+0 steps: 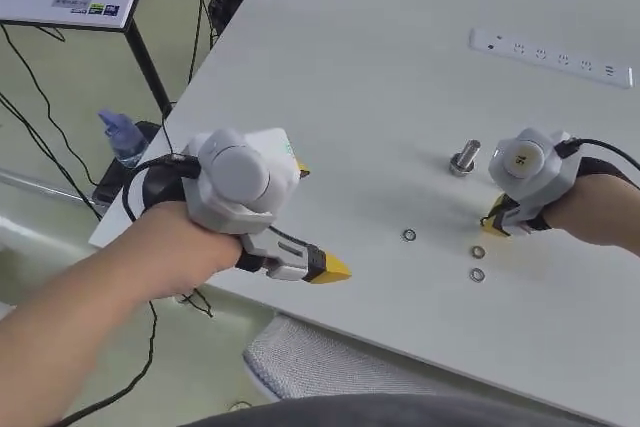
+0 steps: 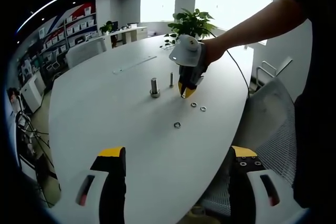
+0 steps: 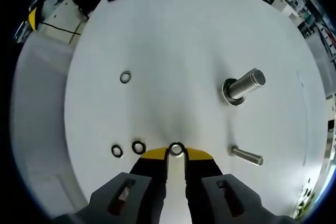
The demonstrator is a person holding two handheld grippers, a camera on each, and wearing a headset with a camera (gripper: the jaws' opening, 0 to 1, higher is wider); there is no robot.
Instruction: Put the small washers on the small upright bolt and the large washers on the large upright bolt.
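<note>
Washer (image 3: pixel 176 149) seemed pinched in the nearly shut right claw (image 3: pixel 177 153), ready to carry to a bolt (image 3: pixel 244 85); left claw (image 2: pixel 177 153) hung wide open, empty.

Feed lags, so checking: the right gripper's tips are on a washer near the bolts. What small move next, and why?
Probably lift the right gripper straight up a little. Its jaws look shut on a washer low at the table, while the small bolt and large bolt stand taller beside it, so it must rise to clear either top. The washer's size is unclear.
</note>
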